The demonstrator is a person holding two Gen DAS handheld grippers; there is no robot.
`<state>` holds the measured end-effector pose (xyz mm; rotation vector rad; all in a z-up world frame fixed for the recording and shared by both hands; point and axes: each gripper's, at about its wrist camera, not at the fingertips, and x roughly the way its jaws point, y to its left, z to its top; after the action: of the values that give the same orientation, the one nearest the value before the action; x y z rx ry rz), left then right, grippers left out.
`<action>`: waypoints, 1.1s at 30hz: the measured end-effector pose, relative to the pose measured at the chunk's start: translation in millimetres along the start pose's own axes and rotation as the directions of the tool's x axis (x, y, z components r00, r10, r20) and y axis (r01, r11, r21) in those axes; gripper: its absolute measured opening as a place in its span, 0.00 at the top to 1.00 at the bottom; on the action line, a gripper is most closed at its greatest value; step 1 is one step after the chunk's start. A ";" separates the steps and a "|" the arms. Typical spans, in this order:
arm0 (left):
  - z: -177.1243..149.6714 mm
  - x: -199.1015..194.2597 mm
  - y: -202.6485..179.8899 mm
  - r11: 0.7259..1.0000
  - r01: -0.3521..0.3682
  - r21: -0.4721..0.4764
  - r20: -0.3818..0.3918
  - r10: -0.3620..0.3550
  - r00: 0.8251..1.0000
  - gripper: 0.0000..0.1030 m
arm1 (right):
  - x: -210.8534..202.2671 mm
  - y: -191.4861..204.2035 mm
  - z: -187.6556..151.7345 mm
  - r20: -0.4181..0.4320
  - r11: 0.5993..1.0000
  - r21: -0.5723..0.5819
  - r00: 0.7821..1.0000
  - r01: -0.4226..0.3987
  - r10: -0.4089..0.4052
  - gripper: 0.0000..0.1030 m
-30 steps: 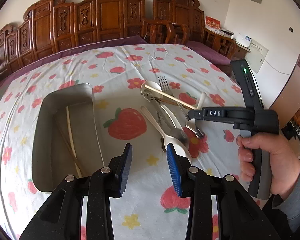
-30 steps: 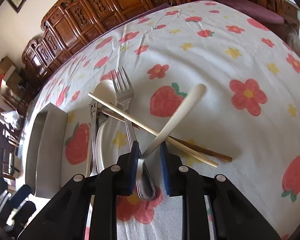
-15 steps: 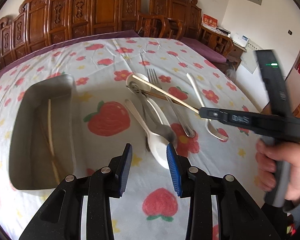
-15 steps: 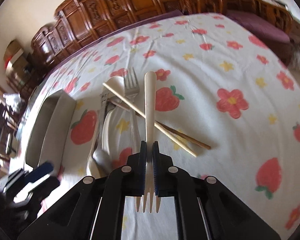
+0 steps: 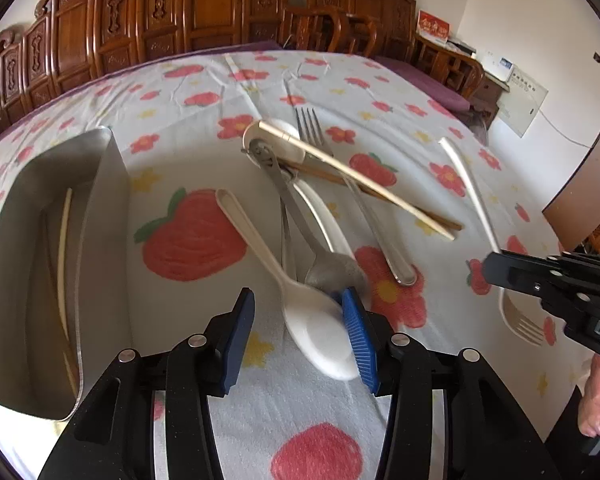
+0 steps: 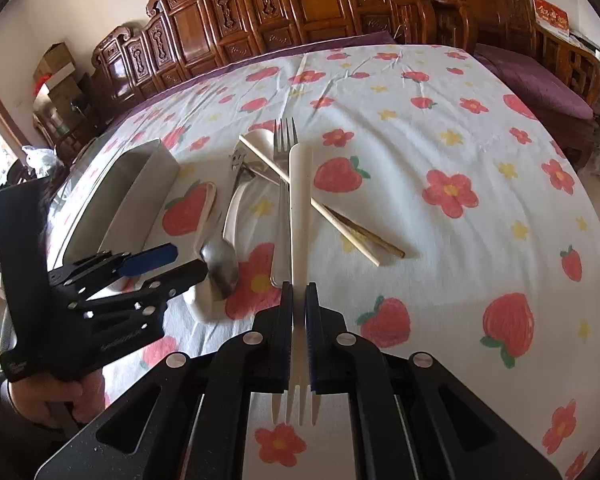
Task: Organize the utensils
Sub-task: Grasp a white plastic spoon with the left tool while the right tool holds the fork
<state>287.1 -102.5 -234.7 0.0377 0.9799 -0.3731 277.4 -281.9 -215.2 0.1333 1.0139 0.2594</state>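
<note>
My right gripper [image 6: 299,304] is shut on a white plastic fork [image 6: 300,216], held above the table with its handle pointing away; the fork also shows in the left wrist view [image 5: 476,208]. My left gripper [image 5: 296,320] is open, its fingers low on either side of the bowl of a white plastic spoon [image 5: 296,292]. A pile lies behind: a metal spoon [image 5: 328,268], a metal fork [image 5: 348,184], chopsticks [image 5: 360,180] and a white ladle-like spoon [image 5: 320,216]. A steel tray [image 5: 100,208] at the left holds chopsticks [image 5: 62,256].
The table has a white cloth with strawberries and flowers [image 6: 452,192]. Carved wooden chairs [image 6: 300,4] line the far edge. The right gripper's body [image 5: 560,284] hangs at the right of the left wrist view.
My right gripper has lifted the white fork and pulled back to the right. My left gripper has moved forward and down around the white spoon's bowl.
</note>
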 end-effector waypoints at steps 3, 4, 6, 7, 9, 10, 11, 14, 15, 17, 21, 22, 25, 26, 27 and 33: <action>-3.8 4.9 2.3 0.999 0.035 -0.023 -0.017 -0.035 0.999 0.51 | 1.1 -2.4 -4.2 -0.006 1.000 0.003 1.000 -0.008 0.008 0.93; -4.9 4.8 1.2 0.999 0.033 -0.019 -0.015 -0.033 0.999 0.51 | 1.3 -3.4 -5.5 -0.007 1.000 0.004 1.000 -0.010 0.010 0.93; -6.0 4.8 -1.3 1.000 0.025 -0.010 -0.016 -0.025 1.000 0.51 | 1.4 -4.3 -7.3 -0.010 1.000 0.007 1.000 -0.015 0.015 0.93; -7.3 4.4 -2.1 1.000 0.019 -0.009 -0.016 -0.020 1.000 0.51 | 1.2 -4.1 -7.9 -0.010 1.000 0.010 1.000 -0.017 0.017 0.93; -8.3 3.3 -3.6 1.000 0.018 -0.005 -0.013 -0.018 1.000 0.56 | 0.5 -3.9 -8.4 -0.009 1.000 0.011 1.000 -0.018 0.018 0.93; -9.2 2.7 -4.5 0.999 0.037 -0.005 -0.013 -0.038 0.999 0.65 | 0.7 -4.2 -8.5 -0.009 1.000 0.012 1.000 -0.018 0.018 0.93; -9.3 2.8 -5.8 0.999 0.045 -0.007 -0.021 -0.046 0.999 0.68 | 0.0 -3.8 -9.1 -0.008 1.000 0.013 1.000 -0.018 0.018 0.93; -10.5 -1.3 -9.3 1.000 0.021 0.017 -0.018 -0.020 1.000 0.72 | -2.0 -1.8 -10.8 -0.008 1.000 0.013 1.000 -0.017 0.017 0.93; -10.8 -2.7 -8.1 1.000 0.023 0.013 -0.016 -0.023 1.000 0.73 | -1.3 -2.7 -9.8 -0.008 1.000 0.010 1.000 -0.015 0.016 0.93; -11.3 -6.2 -5.9 1.000 0.028 0.004 -0.012 -0.028 1.000 0.75 | -3.2 -0.5 -10.5 -0.008 1.000 0.004 1.000 -0.010 0.010 0.93; -12.2 -20.4 -3.3 1.000 0.029 0.010 0.011 -0.029 1.000 0.75 | -6.1 4.9 -11.5 -0.008 1.000 -0.002 1.000 -0.006 0.006 0.93; -12.3 -24.3 -3.3 0.999 0.030 0.014 0.016 -0.030 0.999 0.75 | -5.9 6.7 -11.6 -0.009 1.000 -0.005 1.000 -0.005 0.005 0.93; -11.7 -36.4 -3.0 0.999 0.029 0.024 0.040 -0.030 0.999 0.75 | -5.9 12.8 -11.0 -0.010 1.000 -0.014 1.000 -0.006 0.005 0.93; -11.1 -41.3 -3.5 0.999 0.024 0.032 0.050 -0.026 0.998 0.75 | -6.0 15.4 -10.6 -0.010 1.000 -0.017 1.000 -0.007 0.006 0.93; -10.1 -44.2 -4.0 0.999 0.021 0.037 0.057 -0.023 0.998 0.75 | -6.8 18.1 -10.6 -0.009 1.000 -0.020 1.000 -0.008 0.008 0.93; -2.3 -71.1 2.5 0.999 -0.004 0.047 0.109 -0.001 0.994 0.75 | -10.0 35.5 -3.4 0.002 0.999 -0.043 1.000 -0.029 0.029 0.93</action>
<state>250.5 -79.0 -178.3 0.0604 0.8633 -0.3930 264.1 -250.6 -200.6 0.1091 1.0034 0.3075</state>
